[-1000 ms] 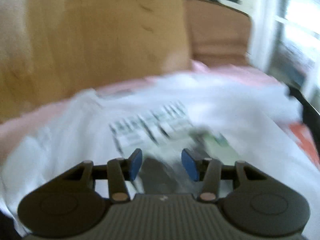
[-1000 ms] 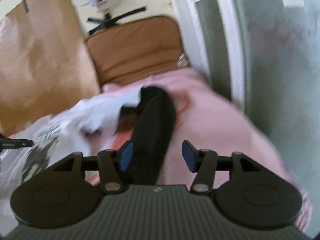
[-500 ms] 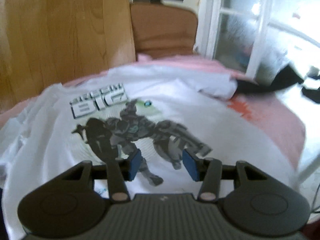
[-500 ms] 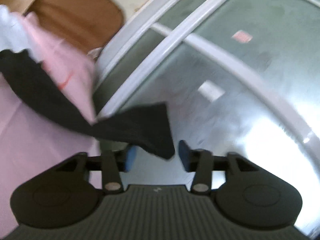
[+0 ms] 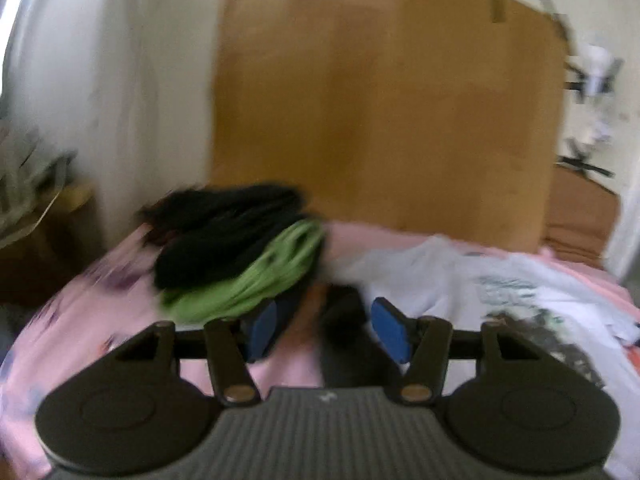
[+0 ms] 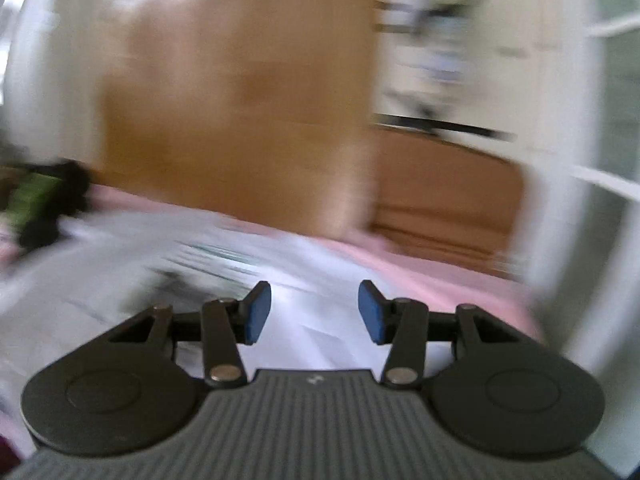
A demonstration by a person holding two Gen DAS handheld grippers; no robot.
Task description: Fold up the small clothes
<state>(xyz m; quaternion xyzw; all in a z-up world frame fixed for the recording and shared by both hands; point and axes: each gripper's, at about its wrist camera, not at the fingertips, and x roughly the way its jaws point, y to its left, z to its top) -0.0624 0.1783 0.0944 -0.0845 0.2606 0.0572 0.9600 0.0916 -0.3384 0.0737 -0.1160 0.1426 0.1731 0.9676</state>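
A white T-shirt (image 5: 500, 292) with a dark print lies spread on the pink bed sheet (image 5: 100, 300). To its left sits a heap of black and green clothes (image 5: 240, 248). My left gripper (image 5: 326, 332) hovers just in front of that heap with its jaws opening. A blurred dark strip of cloth (image 5: 344, 352) shows in the gap, and the pads stand clear of it. My right gripper (image 6: 314, 314) is open over the T-shirt (image 6: 240, 280), with nothing between its fingers. The heap (image 6: 36, 204) shows at the far left of the right wrist view.
A tall wooden board (image 5: 380, 120) leans on the wall behind the bed, with a brown padded panel (image 6: 448, 200) to its right. White-framed glazed doors (image 6: 608, 184) close off the right side. A cardboard box (image 5: 40, 220) stands left of the bed.
The left gripper swung left from over the printed T-shirt to the black and green heap. The black garment that hung at the right gripper's jaws is gone; that gripper now faces the T-shirt.
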